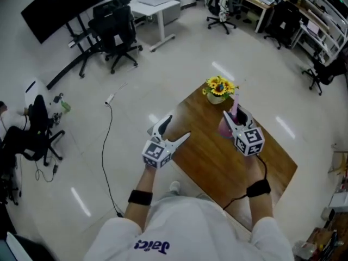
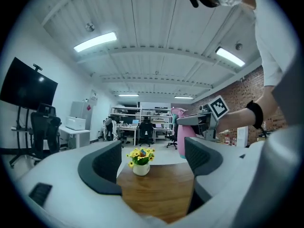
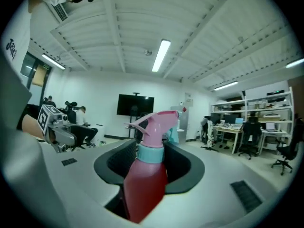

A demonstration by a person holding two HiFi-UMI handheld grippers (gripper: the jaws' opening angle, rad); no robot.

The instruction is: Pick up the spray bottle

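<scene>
Slip risk: right hand-held gripper clamped on spray bottle; weak squeeze = drop onto surface. Left hand-held gripper wide open, empty.

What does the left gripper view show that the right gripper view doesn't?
Only the left gripper view: the wooden table and the pot of yellow flowers on it, seen past the open left tongs, plus a brick wall.
Only the right gripper view: the spray bottle close up, with its teal collar, clamped between the right tongs.
Both: the bottle in the right tongs, the black screen, office desks and chairs, and ceiling lights.
</scene>
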